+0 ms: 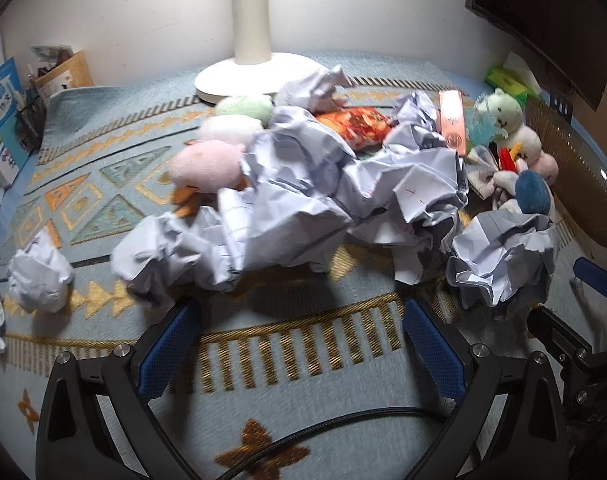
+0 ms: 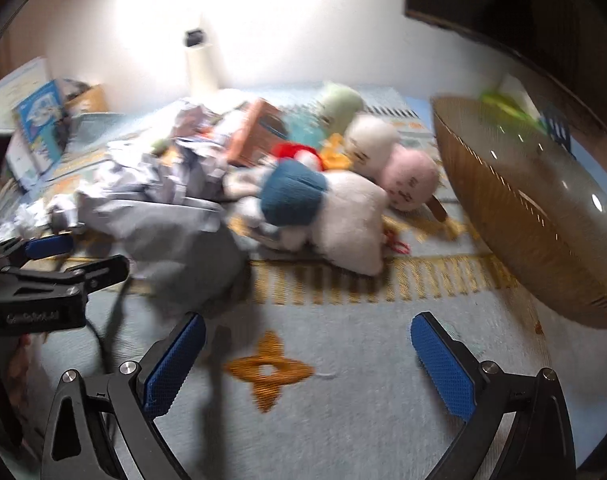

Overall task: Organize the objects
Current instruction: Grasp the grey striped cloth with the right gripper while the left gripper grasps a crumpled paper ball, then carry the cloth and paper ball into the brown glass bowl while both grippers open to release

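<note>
A heap of crumpled white paper (image 1: 287,208) lies mid-table on a patterned cloth, mixed with plush toys: a pink one (image 1: 207,164), a green-headed bear (image 1: 503,110) and a blue-and-white one (image 2: 303,200). A red snack packet (image 1: 355,124) and an orange box (image 1: 452,122) lie in the pile. My left gripper (image 1: 303,320) is open and empty, just in front of the paper heap. My right gripper (image 2: 307,332) is open and empty above bare cloth, in front of the plush toys. The left gripper also shows at the left of the right wrist view (image 2: 59,256).
A brown ribbed basket (image 2: 535,216) stands at the right. A white lamp base (image 1: 259,76) stands at the back. Books and a pen holder (image 1: 7,120) stand at the far left. Loose paper balls (image 1: 39,276) lie at the left. A cable (image 1: 303,436) runs under my left gripper.
</note>
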{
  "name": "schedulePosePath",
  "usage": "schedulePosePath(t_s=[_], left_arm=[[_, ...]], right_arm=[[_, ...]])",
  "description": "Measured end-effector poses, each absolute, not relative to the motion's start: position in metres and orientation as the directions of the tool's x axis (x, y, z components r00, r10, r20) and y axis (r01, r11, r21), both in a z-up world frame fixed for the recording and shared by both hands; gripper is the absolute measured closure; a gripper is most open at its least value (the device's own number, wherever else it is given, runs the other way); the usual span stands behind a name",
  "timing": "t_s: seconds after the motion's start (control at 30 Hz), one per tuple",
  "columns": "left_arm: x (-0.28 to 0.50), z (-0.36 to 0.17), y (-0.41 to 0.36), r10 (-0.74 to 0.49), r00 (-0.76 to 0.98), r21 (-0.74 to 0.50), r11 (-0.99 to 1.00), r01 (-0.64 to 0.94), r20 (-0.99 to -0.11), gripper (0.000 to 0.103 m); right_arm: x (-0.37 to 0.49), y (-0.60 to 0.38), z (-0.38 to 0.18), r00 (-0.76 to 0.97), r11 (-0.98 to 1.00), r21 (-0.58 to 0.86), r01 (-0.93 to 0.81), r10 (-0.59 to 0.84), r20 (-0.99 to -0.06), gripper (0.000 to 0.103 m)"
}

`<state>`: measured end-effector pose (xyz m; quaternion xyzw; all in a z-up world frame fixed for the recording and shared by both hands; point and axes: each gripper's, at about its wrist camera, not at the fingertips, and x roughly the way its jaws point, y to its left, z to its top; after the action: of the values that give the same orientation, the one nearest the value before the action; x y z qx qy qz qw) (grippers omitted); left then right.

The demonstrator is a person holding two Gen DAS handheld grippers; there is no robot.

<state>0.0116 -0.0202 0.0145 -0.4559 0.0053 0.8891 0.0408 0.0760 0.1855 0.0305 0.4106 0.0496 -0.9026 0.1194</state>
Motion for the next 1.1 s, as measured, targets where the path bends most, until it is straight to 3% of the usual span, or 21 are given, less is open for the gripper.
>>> schedulePosePath(t_s=[0.17, 0.4, 0.57, 0.6, 0.63, 0.67, 0.7, 0.73, 0.83, 1.1], left_arm=[[0.029, 0.052, -0.071, -0.033, -0.665, -0.01, -0.998, 0.061, -0.746, 0.002], [0.007, 0.028, -0.158, -0.189, -0.541, -0.004, -0.942, 0.335, -0.82, 0.001], [-0.003, 0.016, -0.179, -0.199, -0.532, -0.019, -0.926, 0.376, -0.823, 0.002], [-0.006, 0.014, -0.18, -0.184, -0.535, -0.029, -0.931, 0.365, -0.824, 0.007], [-0.008, 0.012, -0.182, -0.151, -0.538, -0.055, -0.936, 0.348, -0.829, 0.016], [-0.01, 0.009, -0.183, -0.129, -0.526, -0.072, -0.936, 0.345, -0.841, 0.04], [-0.01, 0.012, -0.182, -0.156, -0.532, -0.049, -0.935, 0.352, -0.833, 0.055], [-0.01, 0.013, -0.183, -0.133, -0.528, -0.069, -0.936, 0.344, -0.839, 0.063], [-0.003, 0.02, -0.182, -0.083, -0.544, -0.14, -0.924, 0.356, -0.835, 0.067], [0.013, 0.072, -0.141, -0.018, -0.617, -0.186, -0.946, 0.264, -0.786, 0.067]], right_arm=[[0.08, 0.153, 0.04, -0.621, -0.912, -0.023, 0.409, -0.26, -0.74, 0.0], [0.055, 0.118, 0.031, -0.56, -0.871, -0.047, 0.489, -0.273, -0.783, 0.0], [0.036, 0.112, 0.024, -0.545, -0.898, -0.035, 0.438, -0.235, -0.805, 0.0], [0.034, 0.114, 0.023, -0.534, -0.902, -0.018, 0.43, -0.238, -0.811, 0.001], [0.031, 0.117, 0.022, -0.526, -0.906, -0.005, 0.423, -0.242, -0.816, 0.009], [0.029, 0.118, 0.021, -0.521, -0.909, 0.002, 0.416, -0.241, -0.819, 0.016], [0.028, 0.118, 0.02, -0.517, -0.912, -0.001, 0.411, -0.233, -0.823, 0.034], [0.028, 0.119, 0.021, -0.524, -0.913, -0.008, 0.408, -0.227, -0.821, 0.043], [0.032, 0.123, 0.027, -0.524, -0.906, 0.015, 0.422, -0.258, -0.812, 0.049], [0.054, 0.151, 0.068, -0.593, -0.903, 0.04, 0.428, -0.314, -0.741, 0.05]])
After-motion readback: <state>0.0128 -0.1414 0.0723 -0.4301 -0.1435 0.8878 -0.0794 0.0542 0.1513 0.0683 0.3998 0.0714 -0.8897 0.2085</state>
